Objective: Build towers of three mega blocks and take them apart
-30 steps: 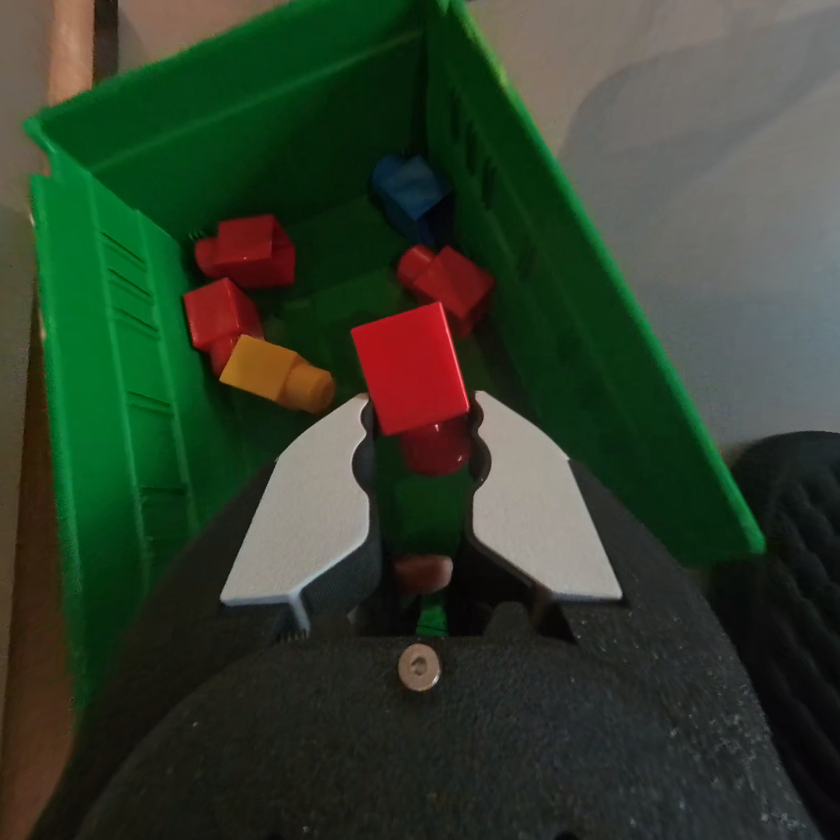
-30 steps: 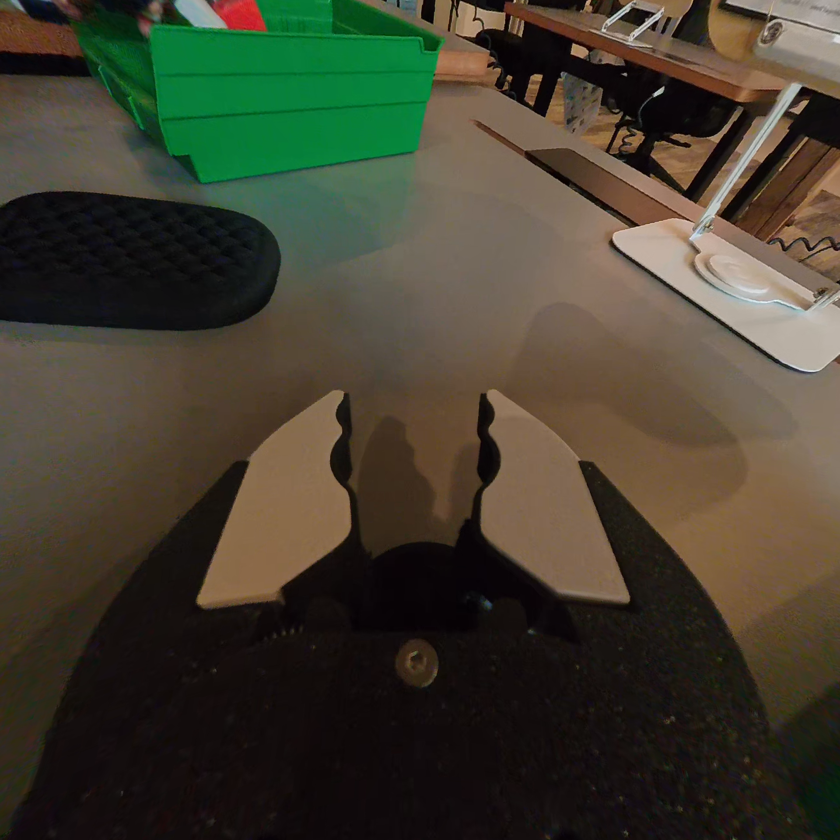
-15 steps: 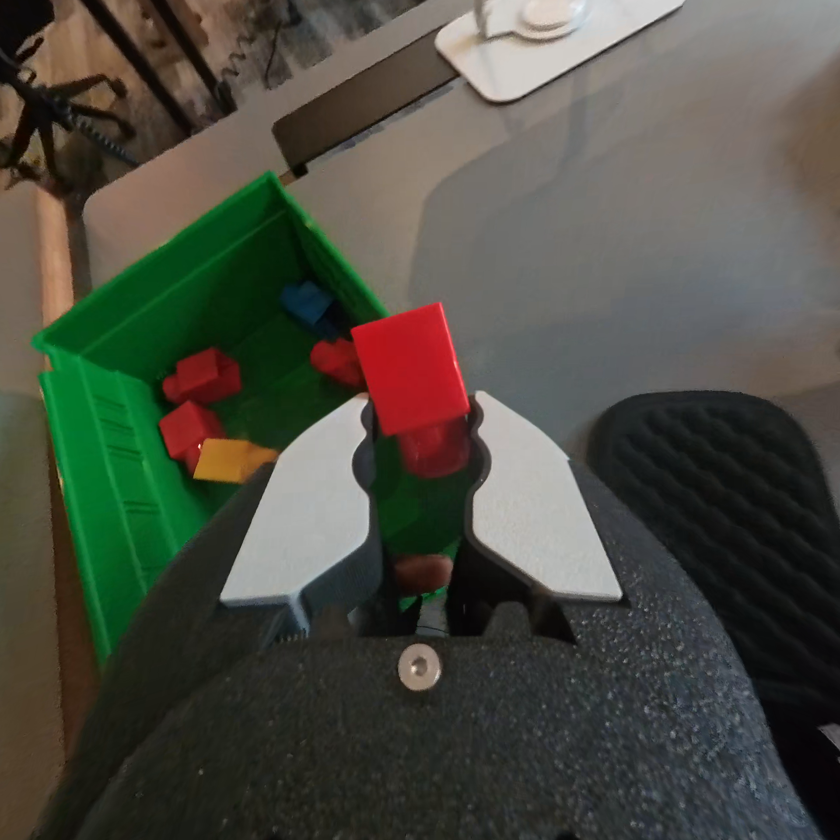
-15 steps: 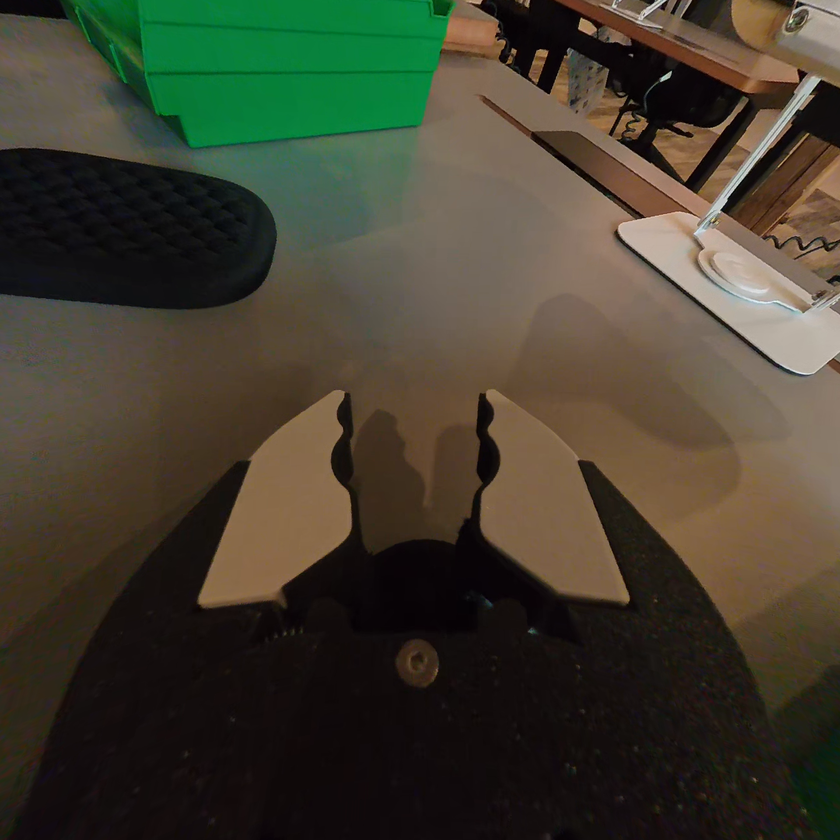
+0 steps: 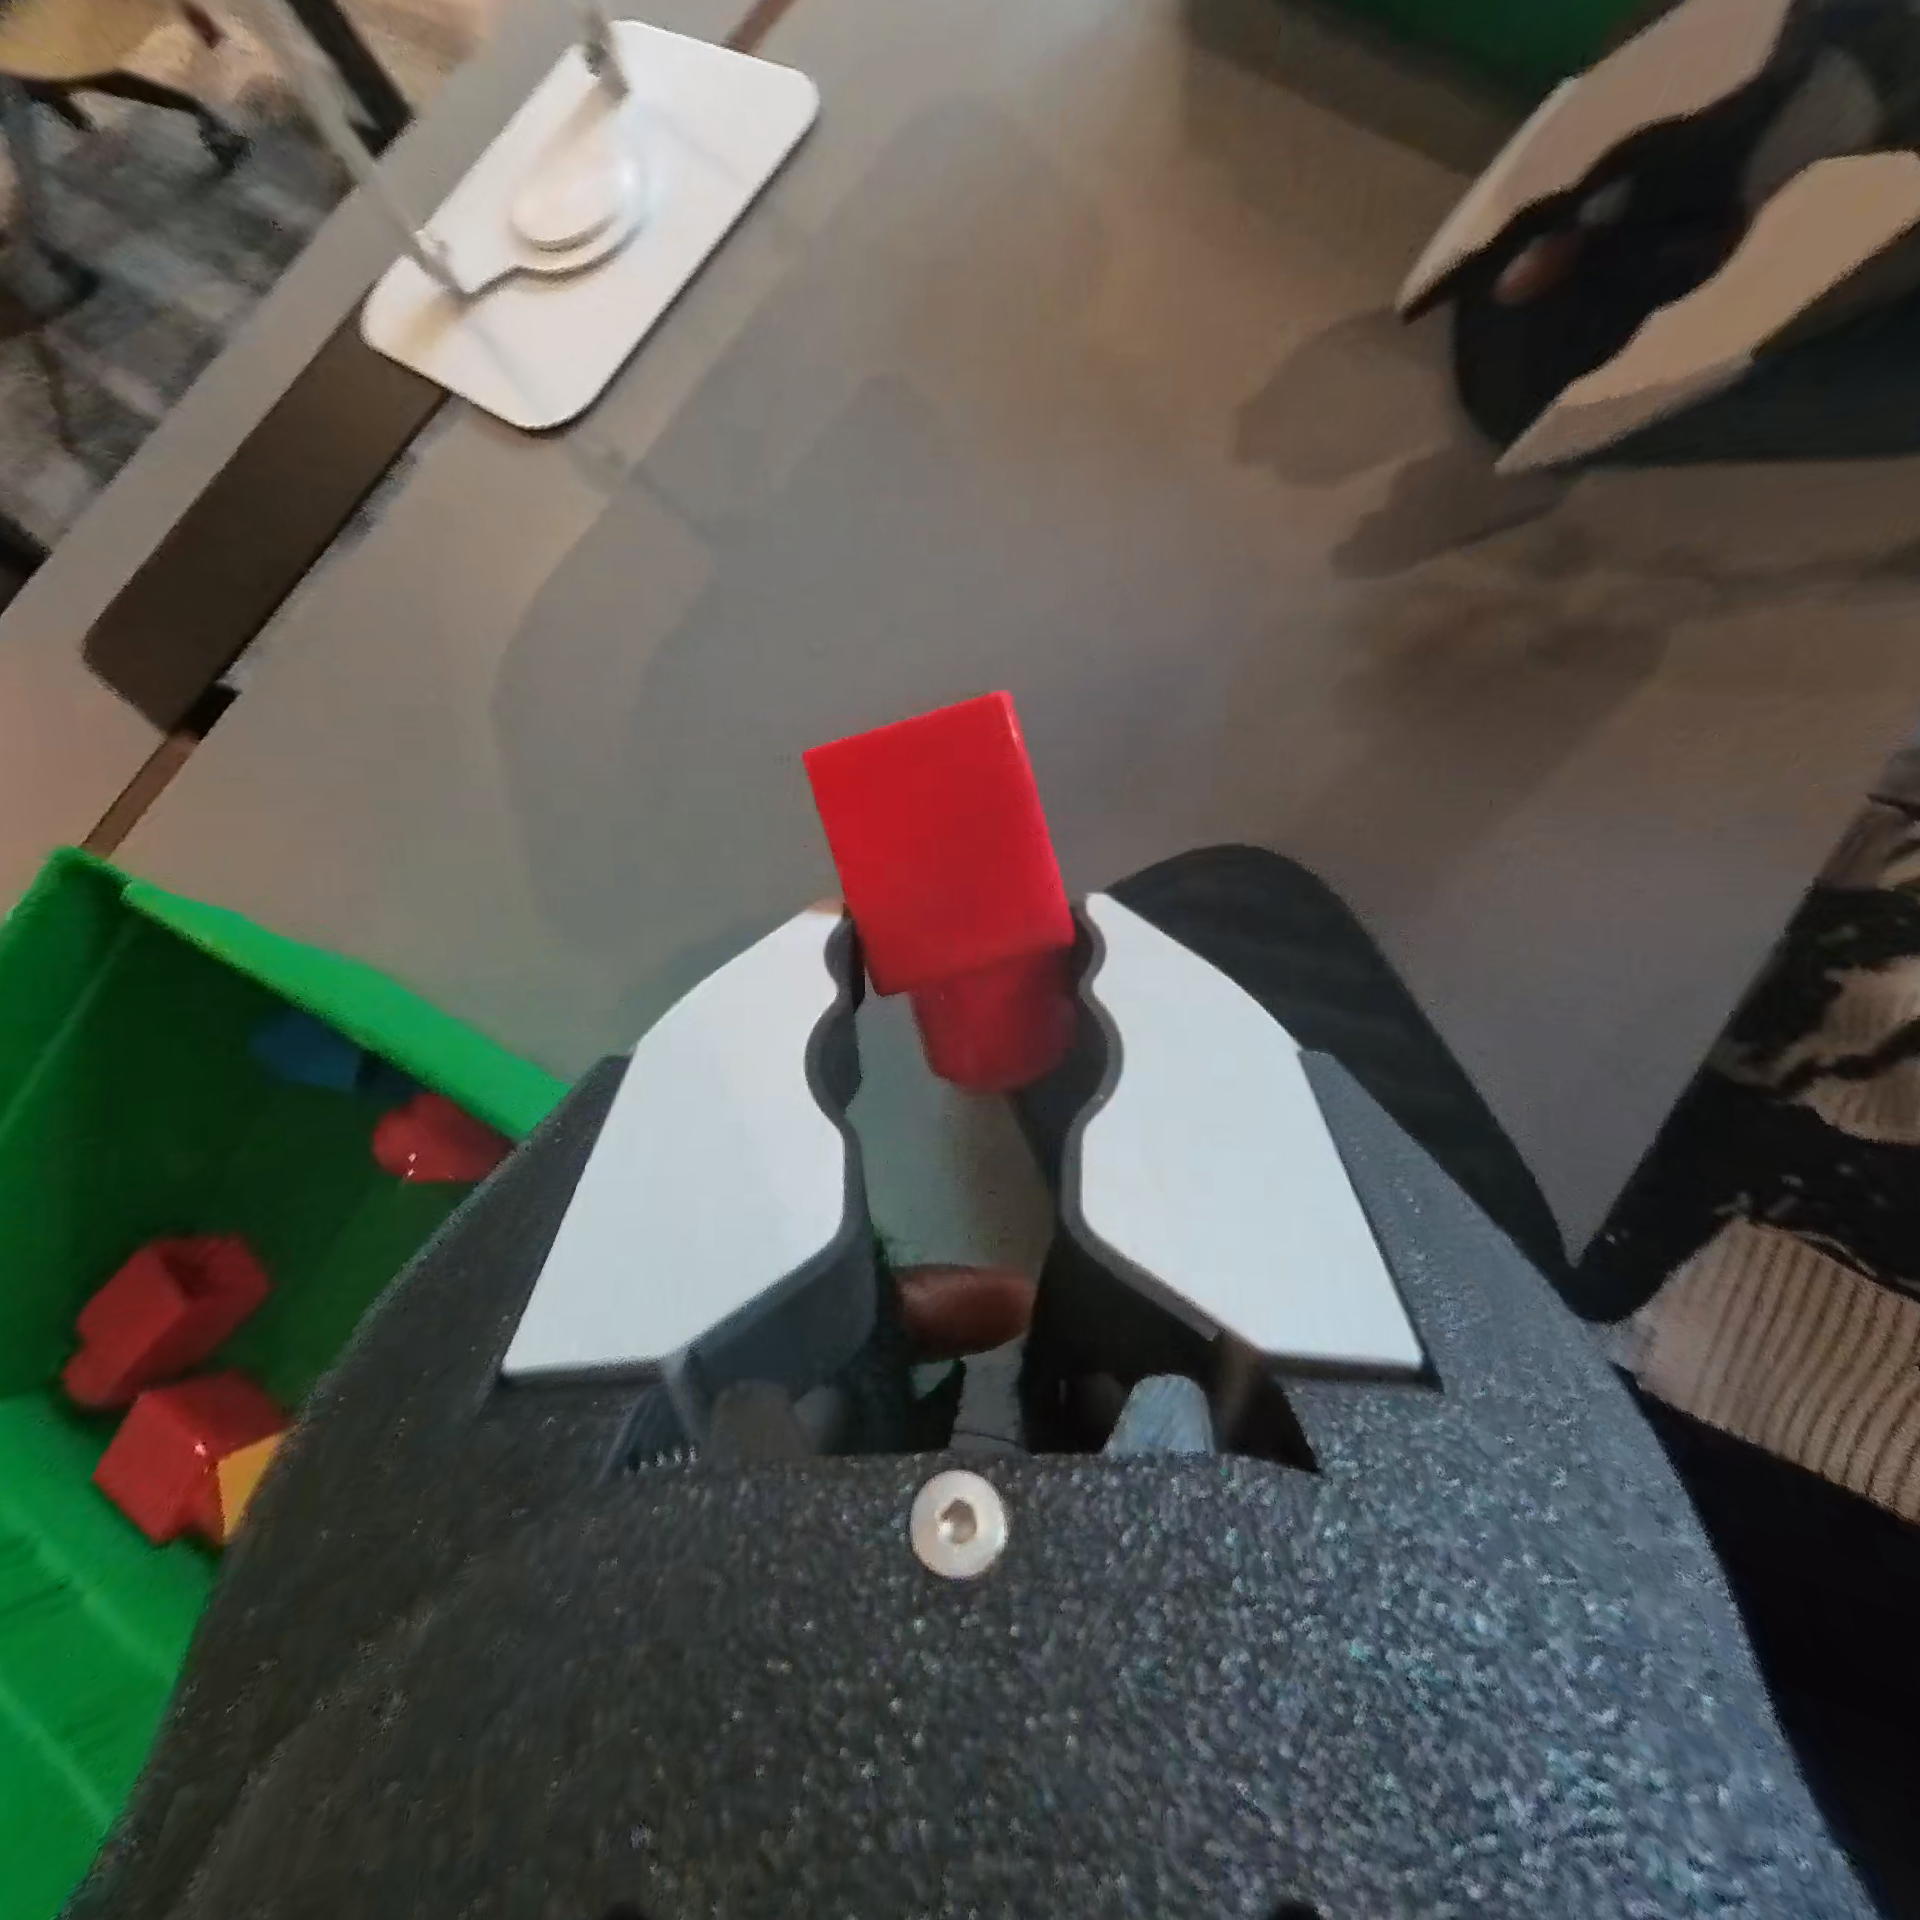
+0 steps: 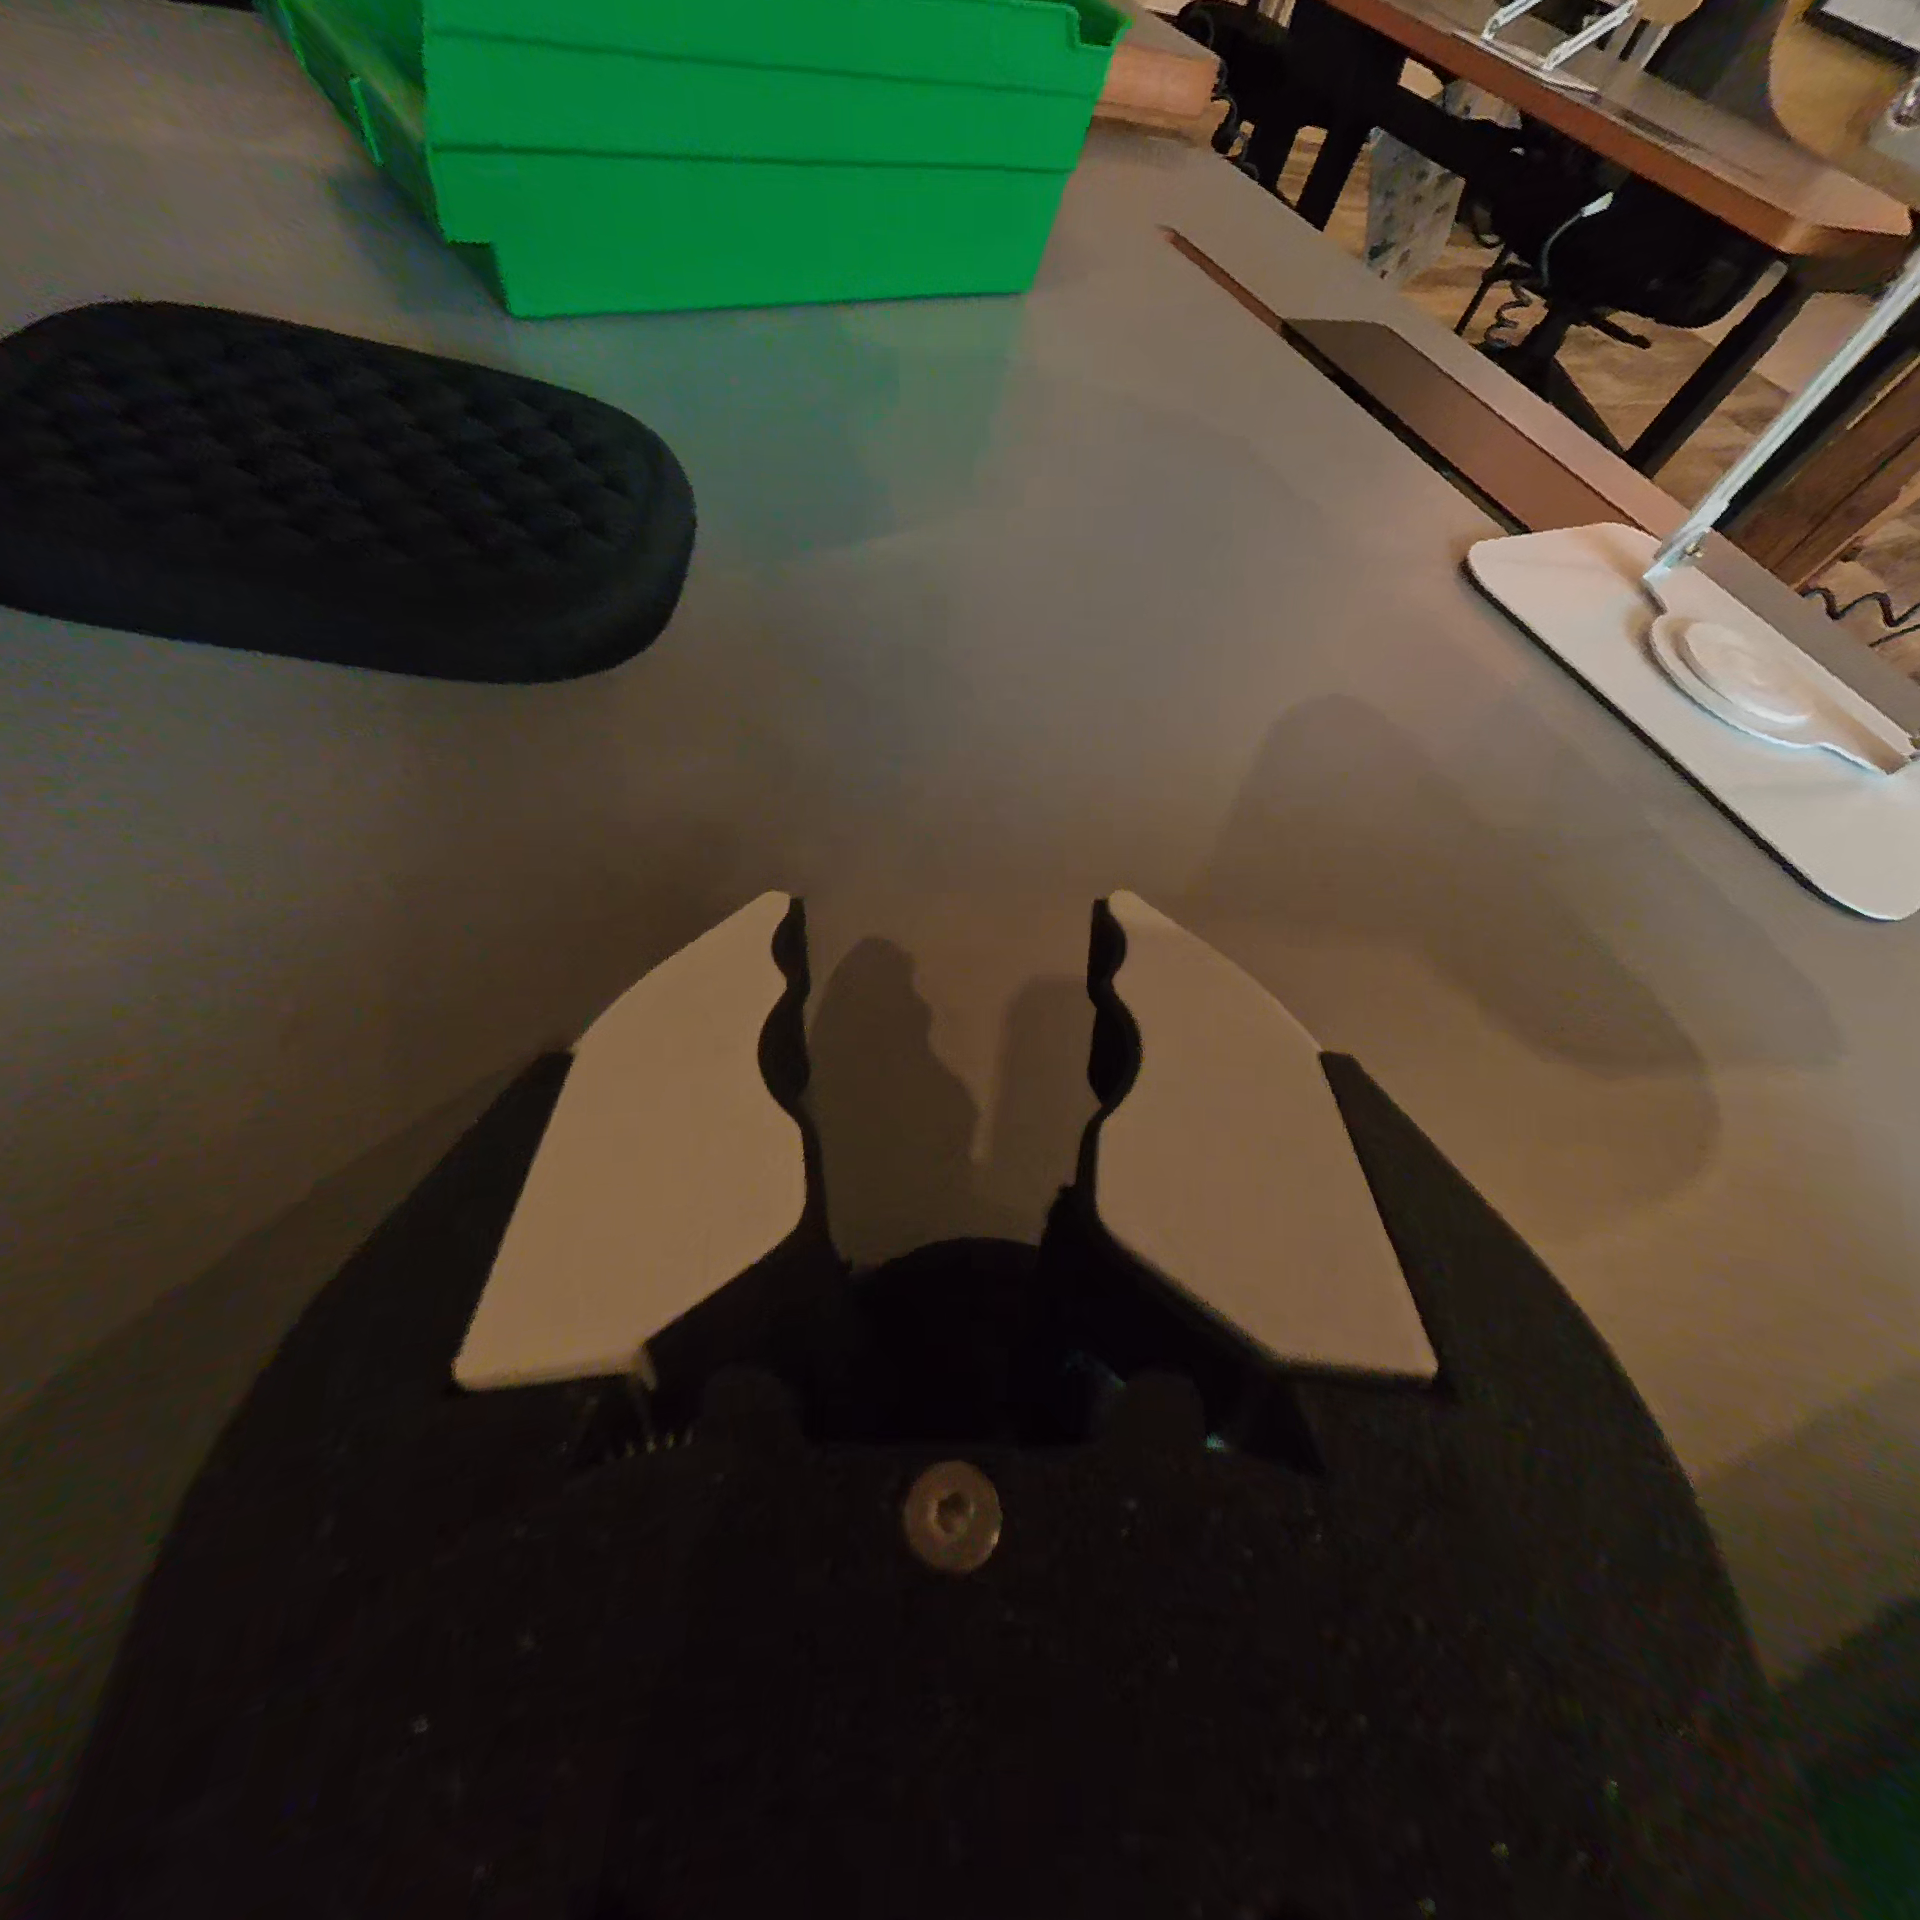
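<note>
My left gripper (image 5: 971,914) is shut on a red mega block (image 5: 935,831) by its stud end and holds it in the air over the grey table (image 5: 935,468), its square base pointing away. At the lower left the green bin (image 5: 125,1039) holds several loose red blocks (image 5: 166,1314), a blue one (image 5: 307,1055) and a yellow one (image 5: 244,1475). My right gripper (image 6: 945,914) is open and empty, low over the table; it also shows at the top right of the left wrist view (image 5: 1455,364). The green bin stands far back left in the right wrist view (image 6: 748,156).
A black padded rest (image 6: 312,488) lies between the bin and my right gripper; it also shows in the left wrist view (image 5: 1351,997). A white flat stand base (image 5: 592,229) sits at the table's far edge, also in the right wrist view (image 6: 1704,707). A person's patterned sleeve (image 5: 1787,1195) is at right. Left tips to right tips: about 25 cm.
My left gripper has lifted the red block out of the green bin and swung right over the open table. My right gripper has stayed open and moved only slightly.
</note>
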The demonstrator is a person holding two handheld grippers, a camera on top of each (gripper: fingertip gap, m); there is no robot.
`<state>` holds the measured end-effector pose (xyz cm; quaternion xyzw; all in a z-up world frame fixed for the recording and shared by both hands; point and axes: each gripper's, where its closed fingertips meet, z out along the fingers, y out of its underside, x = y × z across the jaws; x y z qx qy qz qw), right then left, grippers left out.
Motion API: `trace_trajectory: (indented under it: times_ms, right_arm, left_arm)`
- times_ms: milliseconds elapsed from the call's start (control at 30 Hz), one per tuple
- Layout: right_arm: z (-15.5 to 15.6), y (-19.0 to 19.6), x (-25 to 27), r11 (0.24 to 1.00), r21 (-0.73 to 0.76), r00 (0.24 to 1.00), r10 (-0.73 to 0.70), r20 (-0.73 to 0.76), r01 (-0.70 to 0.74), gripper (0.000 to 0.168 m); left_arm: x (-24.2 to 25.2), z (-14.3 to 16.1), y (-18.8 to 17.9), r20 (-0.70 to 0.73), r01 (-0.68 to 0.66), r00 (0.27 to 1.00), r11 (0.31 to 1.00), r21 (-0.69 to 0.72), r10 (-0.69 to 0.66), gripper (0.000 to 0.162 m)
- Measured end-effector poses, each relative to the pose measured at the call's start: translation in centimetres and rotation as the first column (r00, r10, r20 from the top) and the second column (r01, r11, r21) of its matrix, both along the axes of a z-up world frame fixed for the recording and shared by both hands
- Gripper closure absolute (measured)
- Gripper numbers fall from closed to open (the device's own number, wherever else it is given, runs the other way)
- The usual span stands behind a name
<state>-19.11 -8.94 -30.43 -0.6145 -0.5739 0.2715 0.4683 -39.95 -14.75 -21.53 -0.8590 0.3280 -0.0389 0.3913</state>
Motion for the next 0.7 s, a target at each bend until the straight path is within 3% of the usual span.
trace_trajectory:
  times_ms: [167,500,700]
  right_arm:
    - [1.3,-1.1,-0.9,0.995,0.03,0.996,0.093,-0.003,-0.093,0.114]
    - [10.2,-6.7,-8.2,0.89,0.141,0.896,0.442,-0.046,-0.433,0.106]
    - [8.5,-7.9,-11.3,0.802,0.094,0.806,0.578,0.125,-0.589,0.104]
  left_arm:
    - [2.1,-1.4,-0.6,-0.048,0.118,0.991,0.988,-0.098,-0.123,0.125]
    - [6.2,-2.9,-1.5,-0.11,0.289,0.942,0.934,-0.209,-0.317,0.125]
    - [8.0,-3.6,-2.6,-0.134,0.374,0.899,0.891,-0.256,-0.416,0.124]
